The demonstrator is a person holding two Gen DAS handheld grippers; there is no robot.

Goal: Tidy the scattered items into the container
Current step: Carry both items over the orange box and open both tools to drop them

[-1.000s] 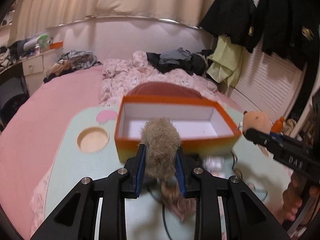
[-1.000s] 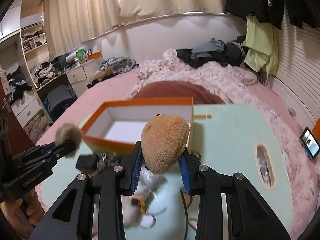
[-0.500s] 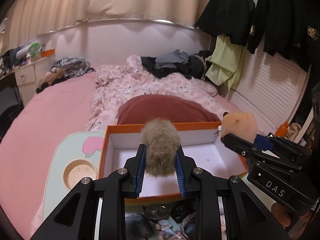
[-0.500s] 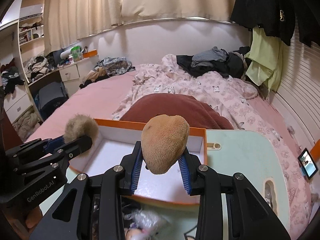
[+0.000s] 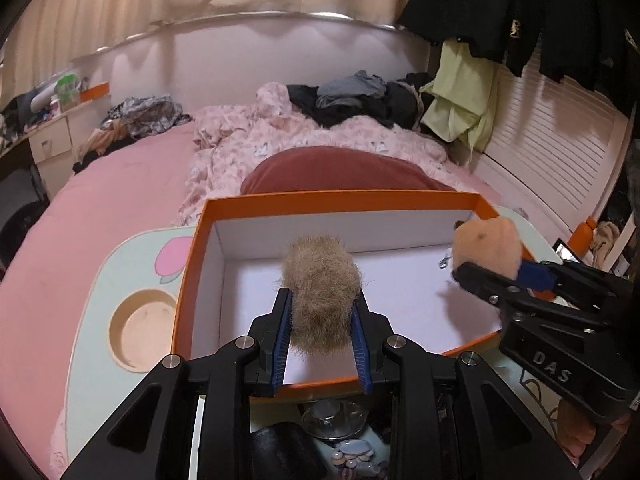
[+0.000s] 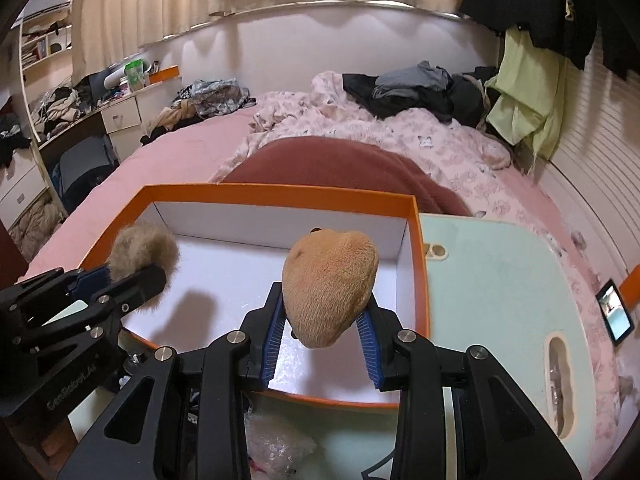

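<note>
Above the orange box (image 5: 344, 200), both grippers hang loaded — the left gripper (image 5: 322, 320) pinches a grey-brown fur pompom (image 5: 320, 292), the right gripper (image 6: 322, 330) a tan plush toy (image 6: 330, 280). Next, likely: spread the fingers, drop both inside.

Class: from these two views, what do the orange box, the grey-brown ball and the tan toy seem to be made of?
Orange box: probably cardboard, matte; thin straight walls with crisp folded corners, white inside.
Grey-brown ball: fur or faux fur, which cannot be told; long wispy hairs stand out at its outline.
Tan toy: plush fabric, short dense nap, likely stuffed; rounded, dented between the pads.
</note>
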